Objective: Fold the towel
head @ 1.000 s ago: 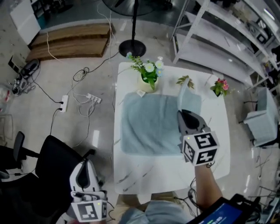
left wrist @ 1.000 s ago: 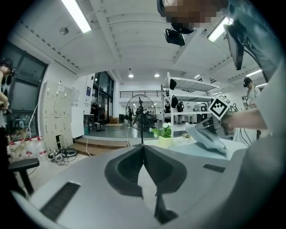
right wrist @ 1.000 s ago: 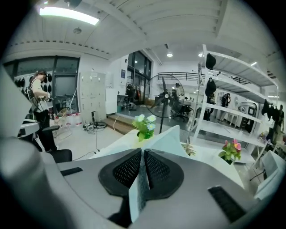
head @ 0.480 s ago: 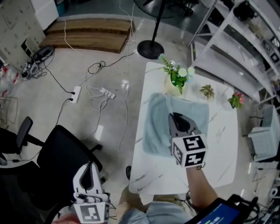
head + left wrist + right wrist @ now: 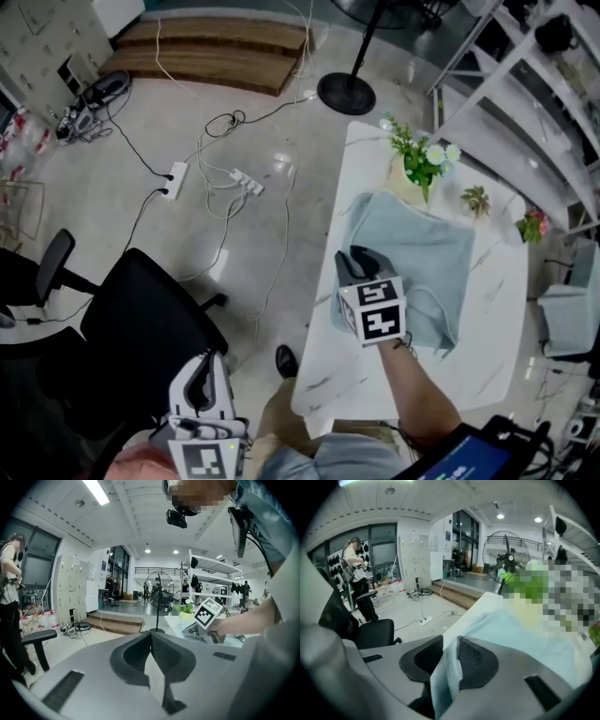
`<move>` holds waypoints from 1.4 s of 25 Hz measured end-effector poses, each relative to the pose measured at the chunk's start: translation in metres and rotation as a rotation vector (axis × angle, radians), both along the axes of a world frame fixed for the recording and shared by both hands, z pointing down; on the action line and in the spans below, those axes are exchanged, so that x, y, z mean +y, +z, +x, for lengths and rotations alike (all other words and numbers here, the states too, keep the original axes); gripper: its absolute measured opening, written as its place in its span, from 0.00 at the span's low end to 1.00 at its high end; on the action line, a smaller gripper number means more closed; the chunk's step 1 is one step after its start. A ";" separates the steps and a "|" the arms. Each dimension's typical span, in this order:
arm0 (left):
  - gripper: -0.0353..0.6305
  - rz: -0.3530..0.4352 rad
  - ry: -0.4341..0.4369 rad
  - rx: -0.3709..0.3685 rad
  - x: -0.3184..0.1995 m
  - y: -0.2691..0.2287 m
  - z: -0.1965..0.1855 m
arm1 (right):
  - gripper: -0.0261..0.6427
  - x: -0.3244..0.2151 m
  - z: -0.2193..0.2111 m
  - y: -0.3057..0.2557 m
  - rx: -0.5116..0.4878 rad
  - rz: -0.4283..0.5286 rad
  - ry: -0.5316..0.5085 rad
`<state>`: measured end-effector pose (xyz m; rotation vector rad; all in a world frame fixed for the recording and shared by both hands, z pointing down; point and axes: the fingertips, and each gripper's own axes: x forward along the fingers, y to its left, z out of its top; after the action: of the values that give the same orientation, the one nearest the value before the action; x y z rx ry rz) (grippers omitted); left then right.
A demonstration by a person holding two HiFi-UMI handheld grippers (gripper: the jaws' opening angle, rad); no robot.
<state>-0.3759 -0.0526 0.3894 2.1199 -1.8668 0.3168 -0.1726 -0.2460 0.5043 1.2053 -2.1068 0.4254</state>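
Jaws on the left gripper (image 5: 202, 373) (image 5: 150, 633) are pressed together with nothing in them. It hangs low beside the person, off the table and above a black office chair (image 5: 141, 328). Over to the right, the right gripper (image 5: 356, 259) (image 5: 450, 642) points down at the left side of the white table (image 5: 323, 380). Its jaws are opening, and a fold of the towel (image 5: 427, 248) (image 5: 501, 625) sits between the pads, the cloth touching both as far as I can see. The towel is pale blue, spread a bit rumpled over the middle of the tabletop, and the gripper has it near its left edge. Past the towel there's a flower pot (image 5: 419, 167) with white blooms just beside its far edge, plus two small plants (image 5: 476, 199) further right. Out on the floor to the left lie a couple of power strips (image 5: 174, 179) with tangled cables. Further back are the round base of a fan stand (image 5: 346, 94) and a wooden platform (image 5: 220, 42). White shelving (image 5: 525, 84) runs along the right.
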 end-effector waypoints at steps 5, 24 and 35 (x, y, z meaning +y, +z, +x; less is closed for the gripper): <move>0.06 -0.010 0.003 0.009 -0.001 0.006 0.002 | 0.42 0.031 -0.034 -0.019 -0.061 -0.035 -0.178; 0.06 -0.005 0.195 0.044 -0.021 0.013 0.074 | 0.28 0.106 0.068 -0.002 0.161 0.017 -0.422; 0.06 0.036 0.190 0.072 -0.023 0.001 0.070 | 0.09 0.115 0.046 -0.023 -0.040 -0.068 -0.335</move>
<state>-0.3061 -0.0757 0.3909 2.3063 -1.6479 0.2461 -0.1266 -0.1307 0.4816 0.7903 -2.2558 0.3655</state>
